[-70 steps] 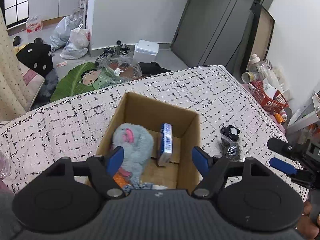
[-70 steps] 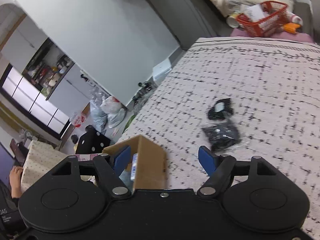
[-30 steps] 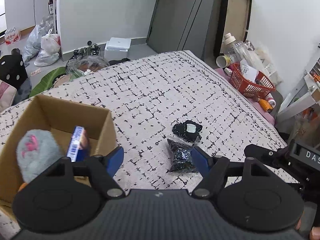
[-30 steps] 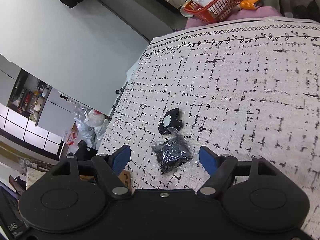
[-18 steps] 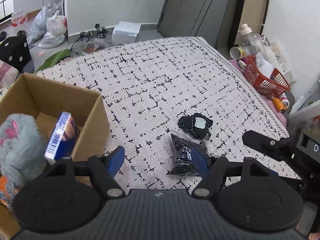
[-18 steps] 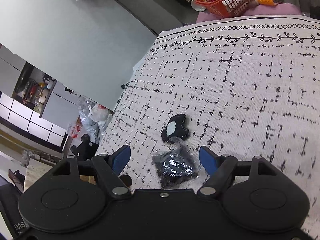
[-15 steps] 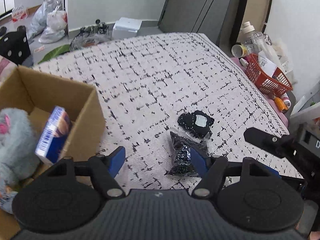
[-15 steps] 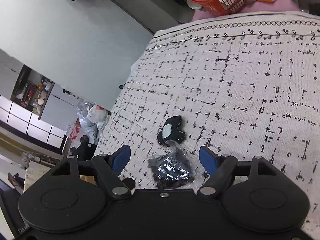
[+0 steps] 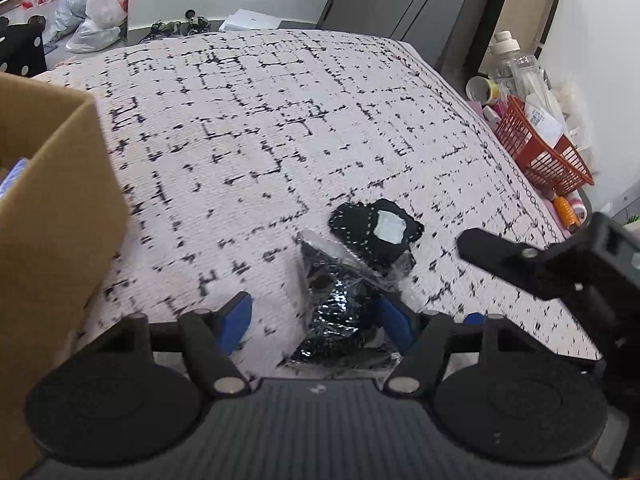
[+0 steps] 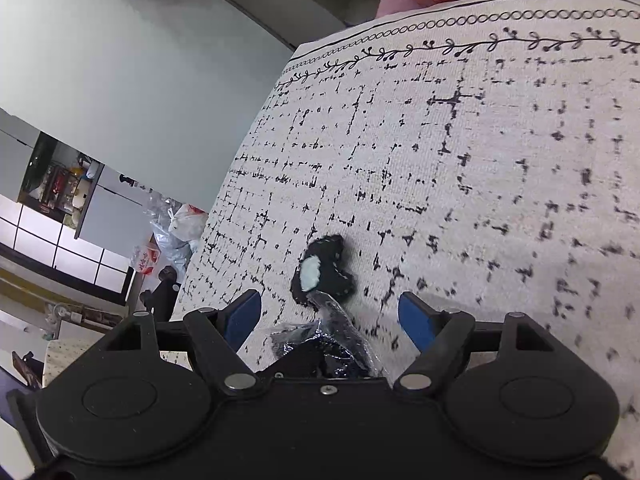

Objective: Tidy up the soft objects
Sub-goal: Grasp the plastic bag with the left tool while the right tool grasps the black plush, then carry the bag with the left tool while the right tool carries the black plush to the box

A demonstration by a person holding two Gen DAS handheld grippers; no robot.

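The left gripper [image 9: 316,322] sits at the bottom of the left wrist view with its blue-padded fingers [image 9: 234,320] spread wide and holding nothing. Between them, low in the centre of the frame, lies a crinkled clear plastic bag of dark items [image 9: 340,320] on the bed cover [image 9: 260,120], a pale fabric with a broken black grid print. The bag's lower edge runs under the gripper body, and its right side lies just beside the right-hand blue pad. Touching the bag's upper end, a little above and right of centre, lies a black fabric piece with a pale patch [image 9: 378,228] and white stitching around its outline.

At the left edge of the same frame stands a cardboard box [image 9: 52,208], its brown wall filling that side; a sliver of blue shows inside it at the far left. At the right edge the right gripper [image 9: 560,260] shows as a dark, blurred shape over the cover. Beyond the bed's right border, in the upper right, a red plastic basket [image 9: 540,156] holds papers and bottles.

In the right wrist view the right gripper [image 10: 330,318] also has its fingers [image 10: 414,320] wide apart and empty. The plastic bag [image 10: 324,340] lies between them at lower centre, partly hidden by the gripper body, with the black fabric piece [image 10: 322,268] touching its upper end.
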